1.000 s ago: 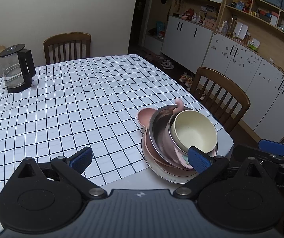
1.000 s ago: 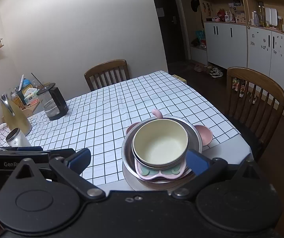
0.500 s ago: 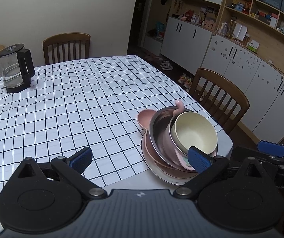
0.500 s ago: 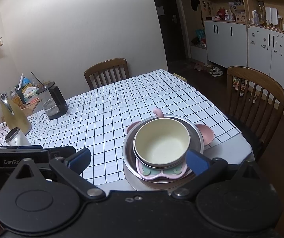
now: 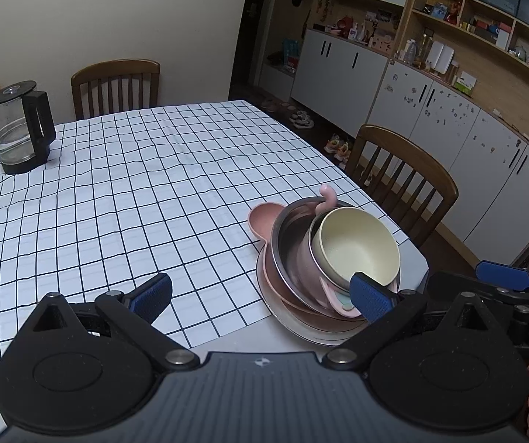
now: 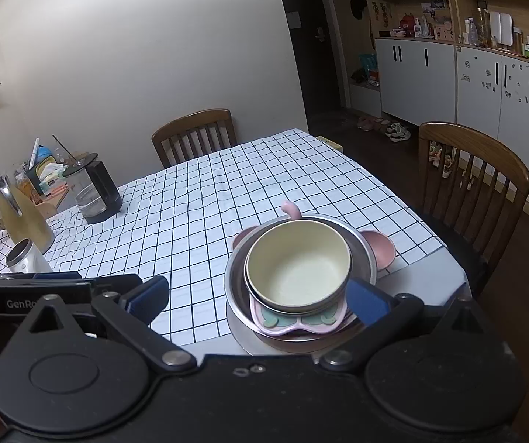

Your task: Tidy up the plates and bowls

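Both the left gripper (image 5: 260, 297) and right gripper (image 6: 259, 297) were spread, empty; the cream bowl (image 6: 297, 262) sat tilted atop the stack (image 6: 301, 326) near the table edge (image 6: 209, 347), so a nudge could topple it

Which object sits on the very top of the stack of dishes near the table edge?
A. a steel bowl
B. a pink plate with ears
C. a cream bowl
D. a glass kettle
C: the cream bowl sits open and uppermost, nested inside the steel bowl, with the pink plate lower in the stack and the glass kettle standing far off on the tablecloth.
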### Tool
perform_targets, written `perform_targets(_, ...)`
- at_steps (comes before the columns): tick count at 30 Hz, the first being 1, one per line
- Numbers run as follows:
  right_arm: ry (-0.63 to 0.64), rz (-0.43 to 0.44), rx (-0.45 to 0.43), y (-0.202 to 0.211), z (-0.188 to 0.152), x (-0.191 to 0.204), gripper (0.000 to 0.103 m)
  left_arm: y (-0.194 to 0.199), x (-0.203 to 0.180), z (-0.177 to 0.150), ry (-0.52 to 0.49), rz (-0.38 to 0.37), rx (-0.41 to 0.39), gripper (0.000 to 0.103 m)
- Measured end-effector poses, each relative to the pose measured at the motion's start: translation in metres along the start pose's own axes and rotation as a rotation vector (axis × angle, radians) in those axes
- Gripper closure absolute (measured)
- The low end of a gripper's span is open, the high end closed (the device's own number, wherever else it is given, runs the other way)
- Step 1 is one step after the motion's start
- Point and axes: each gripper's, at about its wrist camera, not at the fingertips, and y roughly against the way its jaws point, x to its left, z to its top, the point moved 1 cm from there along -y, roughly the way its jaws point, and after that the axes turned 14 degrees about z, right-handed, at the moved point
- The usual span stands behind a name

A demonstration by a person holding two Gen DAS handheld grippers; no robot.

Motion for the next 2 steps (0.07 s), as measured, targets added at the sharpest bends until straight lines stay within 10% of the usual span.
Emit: perform_targets(2, 0.001, -0.001, 0.001, -0.0006, 0.0002, 0.0005, 0.000, -0.0008, 0.0006, 0.0002, 0.002, 0.000, 0.003, 0.000)
